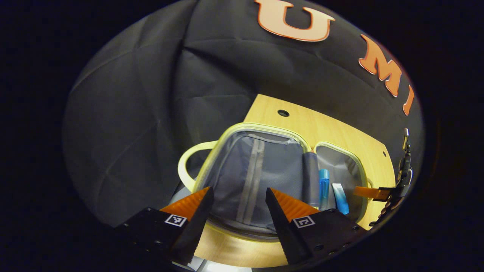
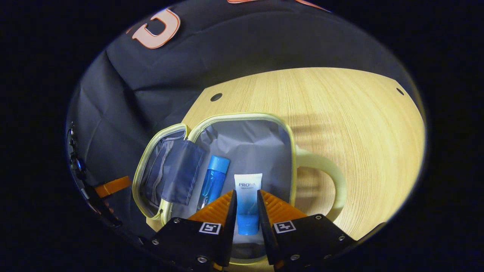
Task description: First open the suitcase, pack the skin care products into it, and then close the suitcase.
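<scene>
The small pale-yellow suitcase (image 2: 289, 151) lies open on the wooden table (image 2: 340, 113), both grey-lined halves facing up. In the half with the handle (image 2: 332, 177) lie a blue bottle (image 2: 213, 179) and a white-and-blue tube (image 2: 247, 189), side by side. My right gripper (image 2: 246, 196) hovers over the tube, its fingers a narrow gap apart, and the tube shows between them, resting on the lining. In the left gripper view, my left gripper (image 1: 238, 194) is open wide above the zipped half (image 1: 249, 170). The bottle (image 1: 323, 187) and the tube (image 1: 340, 202) lie at the right there.
The black cloth wall (image 1: 151, 113) closes in behind and to the left of the table. The table has a small round hole (image 1: 283, 113) behind the case. Bare wood stretches right of the handle in the right gripper view. The right gripper's body (image 1: 401, 181) stands at the case's right edge.
</scene>
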`<state>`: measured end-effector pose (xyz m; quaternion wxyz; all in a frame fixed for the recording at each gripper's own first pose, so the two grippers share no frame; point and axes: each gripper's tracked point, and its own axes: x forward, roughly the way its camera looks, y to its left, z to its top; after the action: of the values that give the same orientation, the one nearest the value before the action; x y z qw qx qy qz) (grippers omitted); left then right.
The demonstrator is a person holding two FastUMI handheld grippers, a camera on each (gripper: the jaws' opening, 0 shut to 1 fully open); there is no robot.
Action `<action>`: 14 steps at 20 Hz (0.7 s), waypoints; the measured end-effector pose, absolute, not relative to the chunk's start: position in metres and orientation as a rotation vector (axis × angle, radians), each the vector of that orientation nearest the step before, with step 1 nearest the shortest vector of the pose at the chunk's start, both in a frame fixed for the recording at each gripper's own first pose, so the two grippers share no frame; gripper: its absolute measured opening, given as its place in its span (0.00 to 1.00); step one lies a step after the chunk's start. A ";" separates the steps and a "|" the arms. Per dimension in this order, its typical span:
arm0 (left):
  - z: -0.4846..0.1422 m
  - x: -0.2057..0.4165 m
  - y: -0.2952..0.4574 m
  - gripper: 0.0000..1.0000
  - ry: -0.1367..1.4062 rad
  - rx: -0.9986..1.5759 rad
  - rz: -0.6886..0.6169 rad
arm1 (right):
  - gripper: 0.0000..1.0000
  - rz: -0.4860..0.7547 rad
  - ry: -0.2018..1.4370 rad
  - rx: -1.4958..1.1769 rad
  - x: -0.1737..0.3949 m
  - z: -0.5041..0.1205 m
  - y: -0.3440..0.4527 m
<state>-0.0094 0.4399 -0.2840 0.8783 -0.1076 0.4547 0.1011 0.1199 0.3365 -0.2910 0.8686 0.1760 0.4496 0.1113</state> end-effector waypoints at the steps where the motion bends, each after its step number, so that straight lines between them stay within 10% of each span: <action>1: -0.285 -0.008 0.448 0.86 0.938 -0.228 0.224 | 0.35 0.228 0.925 0.364 0.119 -0.285 0.332; 3: -0.289 -0.004 0.461 0.87 0.917 -0.221 0.250 | 0.28 0.223 0.881 0.359 0.119 -0.270 0.324; 9: -0.295 0.009 0.490 0.91 0.848 -0.325 0.305 | 0.76 0.171 0.742 0.351 0.114 -0.216 0.282; 14: -0.321 0.009 0.517 0.91 0.841 -0.463 0.368 | 0.88 0.093 0.652 0.366 0.104 -0.174 0.230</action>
<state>0.0093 0.5173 -0.3209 0.8708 -0.2213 0.4022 0.1761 0.1042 0.2303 -0.1739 0.9299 0.1786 0.3185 0.0452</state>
